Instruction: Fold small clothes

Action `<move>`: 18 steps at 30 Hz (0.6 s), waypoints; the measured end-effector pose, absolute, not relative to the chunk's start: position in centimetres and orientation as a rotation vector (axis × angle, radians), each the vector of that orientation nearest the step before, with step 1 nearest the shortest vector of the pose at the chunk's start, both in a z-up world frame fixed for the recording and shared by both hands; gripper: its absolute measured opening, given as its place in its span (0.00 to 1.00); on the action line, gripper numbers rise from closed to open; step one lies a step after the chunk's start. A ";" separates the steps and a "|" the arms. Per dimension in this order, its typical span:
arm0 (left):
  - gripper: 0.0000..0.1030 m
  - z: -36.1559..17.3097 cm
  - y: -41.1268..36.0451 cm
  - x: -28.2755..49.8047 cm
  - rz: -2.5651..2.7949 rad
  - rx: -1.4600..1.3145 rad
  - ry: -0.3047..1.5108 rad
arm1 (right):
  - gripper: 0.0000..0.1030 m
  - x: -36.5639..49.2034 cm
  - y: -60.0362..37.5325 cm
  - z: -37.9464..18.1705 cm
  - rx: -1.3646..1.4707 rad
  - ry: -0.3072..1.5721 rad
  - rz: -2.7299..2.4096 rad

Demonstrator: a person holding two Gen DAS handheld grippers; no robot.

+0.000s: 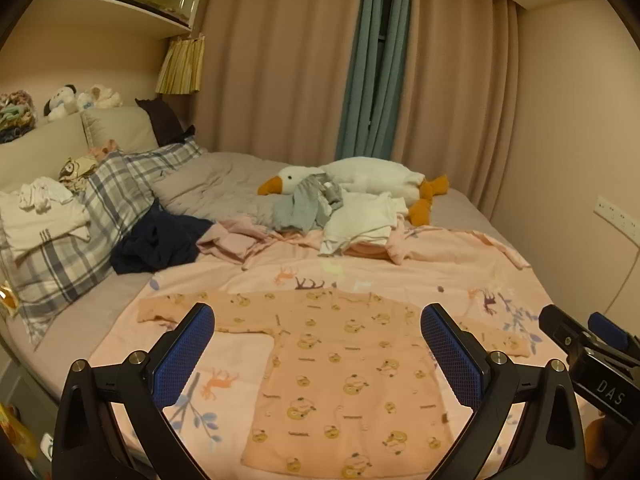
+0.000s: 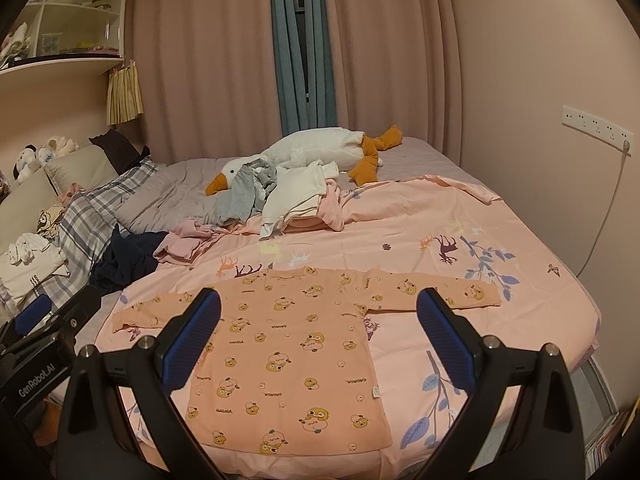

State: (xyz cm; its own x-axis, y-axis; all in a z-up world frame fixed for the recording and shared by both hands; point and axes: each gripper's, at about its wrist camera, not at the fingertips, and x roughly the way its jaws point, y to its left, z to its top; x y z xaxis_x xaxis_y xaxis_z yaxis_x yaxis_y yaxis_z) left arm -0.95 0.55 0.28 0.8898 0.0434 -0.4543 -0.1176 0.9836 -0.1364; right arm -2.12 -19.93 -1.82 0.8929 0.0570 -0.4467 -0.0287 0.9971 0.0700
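A small peach long-sleeved shirt (image 1: 340, 376) (image 2: 288, 352) printed with cartoon animals lies spread flat on the pink bedsheet, both sleeves stretched out sideways. My left gripper (image 1: 316, 354) hovers above the shirt's lower half, open, with nothing between its blue pads. My right gripper (image 2: 318, 340) also hangs open over the shirt, empty. In the left wrist view the right gripper (image 1: 592, 344) shows at the right edge; in the right wrist view the left gripper (image 2: 36, 320) shows at the left edge.
A heap of loose clothes (image 2: 280, 192) and a plush goose (image 2: 320, 148) lie farther back on the bed. Dark garments (image 1: 160, 244) and plaid pillows (image 1: 92, 216) with folded white clothes (image 1: 44, 216) sit at the left. The bed's right edge (image 2: 592, 344) drops off near the wall.
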 end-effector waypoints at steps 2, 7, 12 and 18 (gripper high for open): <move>0.99 0.3 0.6 -1.0 0.082 -0.161 0.463 | 0.96 -2.1 -19.9 -1.8 0.061 0.466 0.045; 0.99 0.3 0.7 -1.4 0.070 -0.160 0.453 | 0.96 -2.2 -19.7 -1.7 0.062 0.461 0.046; 0.99 0.3 0.7 -1.4 0.068 -0.161 0.455 | 0.96 -2.5 -19.4 -1.8 0.063 0.455 0.044; 0.99 0.3 0.8 -1.5 0.070 -0.161 0.456 | 0.96 -2.6 -19.5 -1.9 0.065 0.454 0.042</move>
